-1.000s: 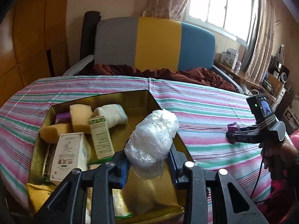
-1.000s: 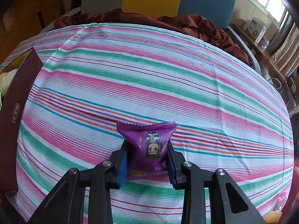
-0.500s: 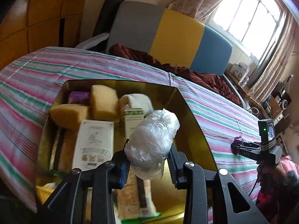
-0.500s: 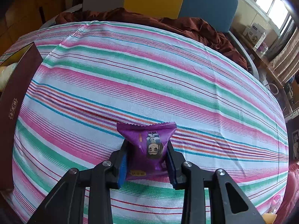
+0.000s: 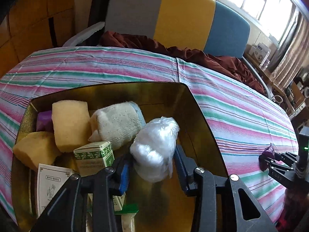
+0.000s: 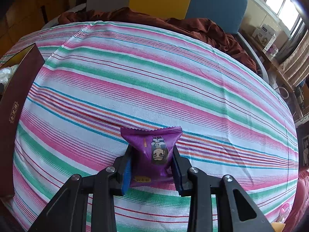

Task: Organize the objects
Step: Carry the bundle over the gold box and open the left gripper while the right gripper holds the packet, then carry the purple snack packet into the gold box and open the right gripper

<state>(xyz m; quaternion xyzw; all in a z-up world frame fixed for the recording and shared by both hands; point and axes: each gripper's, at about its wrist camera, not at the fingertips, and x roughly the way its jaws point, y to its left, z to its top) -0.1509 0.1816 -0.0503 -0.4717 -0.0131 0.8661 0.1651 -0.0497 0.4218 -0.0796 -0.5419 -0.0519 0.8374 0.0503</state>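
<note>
A clear plastic bag of white stuffing sits between the fingers of the left gripper over the gold-lined box. The jaws have just been opening: a gap shows beside the left blue pad, while the bag leans toward the right pad; whether that pad touches it cannot be told. In the box lie two yellow sponges, a rolled white cloth, a green-and-white carton, a white printed box and a purple packet at the far left corner. The box rests on a striped cloth covering the bed. To the right, well apart from the box, the right gripper pinches a purple snack pack by its sides, just above the cloth. Behind are a maroon blanket and a grey, yellow and blue headboard.
</note>
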